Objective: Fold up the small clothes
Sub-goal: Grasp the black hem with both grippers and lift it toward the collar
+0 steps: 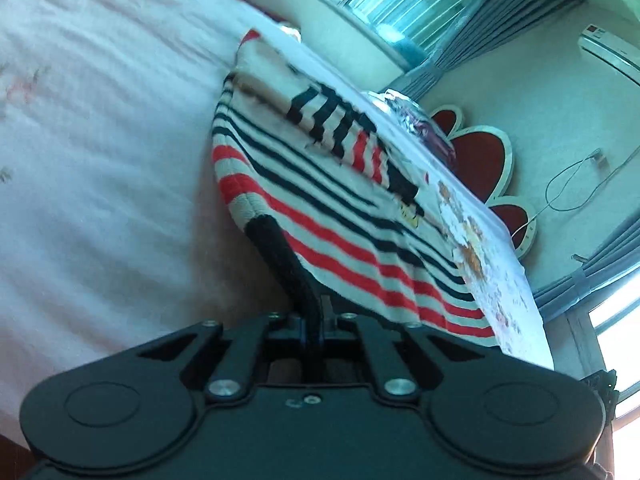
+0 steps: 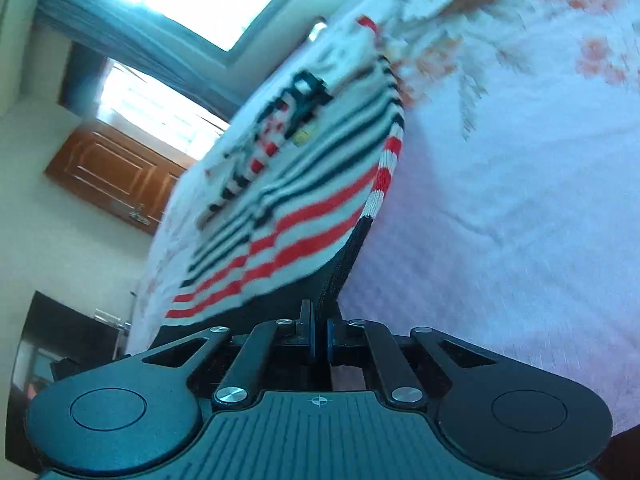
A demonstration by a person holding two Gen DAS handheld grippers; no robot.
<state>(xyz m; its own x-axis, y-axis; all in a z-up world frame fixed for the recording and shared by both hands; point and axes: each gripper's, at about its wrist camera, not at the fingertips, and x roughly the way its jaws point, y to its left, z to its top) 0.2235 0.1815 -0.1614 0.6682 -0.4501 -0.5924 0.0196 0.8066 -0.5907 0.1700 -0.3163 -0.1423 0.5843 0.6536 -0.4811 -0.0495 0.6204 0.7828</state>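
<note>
Both grippers, left (image 1: 260,222) and right (image 2: 366,220), clamped on sweater (image 1: 320,208) hem corners, sweater on bed (image 1: 100,160). Advice: lift evenly, keep hem taut, match edges.

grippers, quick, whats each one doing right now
Left gripper: closed, fingers pinching the hem corner of the striped sweater.
Right gripper: closed, fingers pinching the sweater's other hem corner.
</note>
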